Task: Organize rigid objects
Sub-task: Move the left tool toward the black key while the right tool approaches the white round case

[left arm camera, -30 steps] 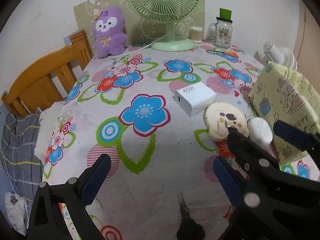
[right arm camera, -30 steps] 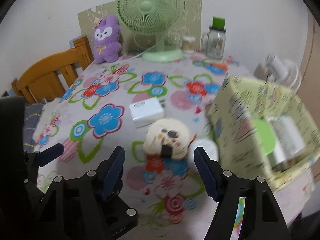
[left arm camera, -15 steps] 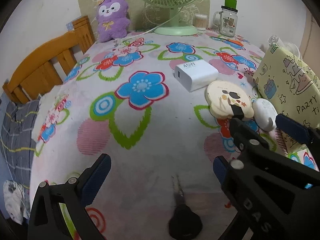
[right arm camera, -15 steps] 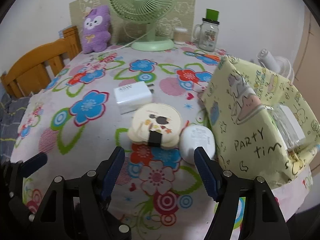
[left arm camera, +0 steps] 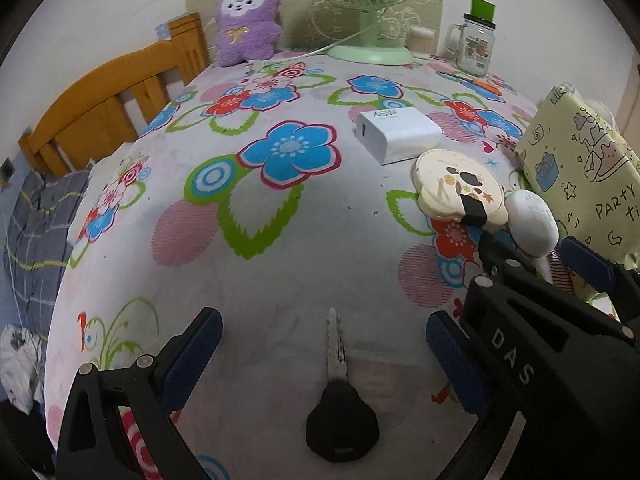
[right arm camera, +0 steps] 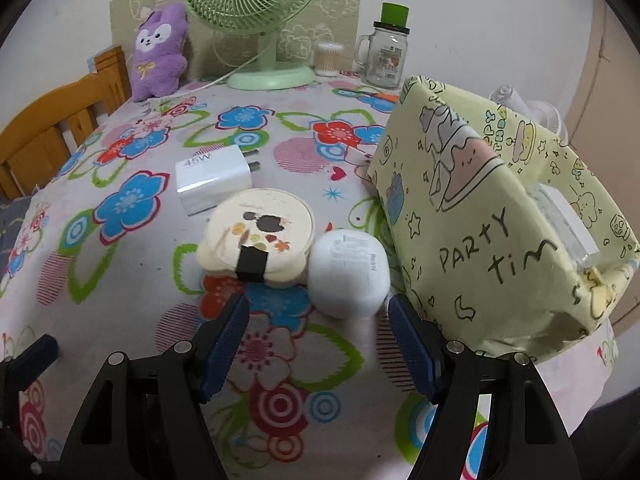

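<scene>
A black-headed key lies on the flowered tablecloth between the fingers of my open, empty left gripper. A white 45W charger, a cream round case with a black strap and a white oval earbud case lie mid-table. My right gripper is open and empty, just in front of the white oval case. A yellow "Party" box stands at the right with items inside.
A green fan, a purple plush, a cotton swab jar and a glass mug with a green lid stand at the table's back. A wooden chair is at the left edge.
Both grippers have moved closer to the table. The key now shows fully between the left fingers. The right gripper has closed in on the white oval case.
</scene>
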`<state>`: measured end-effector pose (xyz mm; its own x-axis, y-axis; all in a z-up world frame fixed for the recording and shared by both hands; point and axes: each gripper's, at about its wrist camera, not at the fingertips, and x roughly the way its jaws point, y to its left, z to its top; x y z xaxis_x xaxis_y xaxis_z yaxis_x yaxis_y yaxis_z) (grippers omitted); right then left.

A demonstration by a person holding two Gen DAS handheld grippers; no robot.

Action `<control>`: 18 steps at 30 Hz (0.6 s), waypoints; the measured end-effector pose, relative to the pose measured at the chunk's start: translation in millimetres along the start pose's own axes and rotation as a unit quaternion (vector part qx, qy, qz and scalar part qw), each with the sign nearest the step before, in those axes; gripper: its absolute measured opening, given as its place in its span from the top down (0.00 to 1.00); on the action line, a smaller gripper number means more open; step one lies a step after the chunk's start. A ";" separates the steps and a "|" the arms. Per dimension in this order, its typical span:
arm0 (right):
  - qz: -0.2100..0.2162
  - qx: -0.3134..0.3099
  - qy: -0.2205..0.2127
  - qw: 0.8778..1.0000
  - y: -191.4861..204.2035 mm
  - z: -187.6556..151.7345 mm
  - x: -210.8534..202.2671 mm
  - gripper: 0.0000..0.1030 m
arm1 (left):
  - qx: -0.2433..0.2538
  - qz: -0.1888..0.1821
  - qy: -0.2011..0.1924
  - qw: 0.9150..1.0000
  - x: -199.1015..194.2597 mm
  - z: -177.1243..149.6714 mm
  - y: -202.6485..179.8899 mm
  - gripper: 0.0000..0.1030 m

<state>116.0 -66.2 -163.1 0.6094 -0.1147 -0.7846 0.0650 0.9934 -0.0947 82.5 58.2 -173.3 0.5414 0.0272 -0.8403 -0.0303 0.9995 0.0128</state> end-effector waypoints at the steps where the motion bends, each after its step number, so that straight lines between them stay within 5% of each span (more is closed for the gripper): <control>1: -0.001 -0.002 -0.001 1.000 -0.4 0.0 0.4 0.27 | -0.006 -0.001 0.002 1.000 -0.4 -1.3 0.9 0.00; 13: 0.022 -0.010 -0.016 1.000 -4.7 -1.7 7.7 0.29 | -0.054 0.023 0.014 0.998 -9.3 -14.9 5.1 0.00; 14: 0.026 -0.014 -0.018 0.999 -5.0 -2.1 7.1 0.37 | -0.056 0.024 0.014 0.998 -9.8 -15.6 4.6 0.00; 15: 0.032 -0.021 -0.023 0.999 -5.6 -2.9 5.3 0.55 | -0.057 0.026 0.015 0.998 -10.3 -16.3 3.9 0.00; 18: 0.041 -0.033 -0.022 0.998 -6.7 -4.2 3.1 0.79 | -0.060 0.031 0.013 0.998 -12.2 -18.6 2.8 0.00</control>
<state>114.2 -73.2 -167.5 0.6448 -0.0313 -0.7637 -0.0372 0.9967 -0.0723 60.2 60.3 -173.1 0.5137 0.0875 -0.8535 -0.1640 0.9865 0.0024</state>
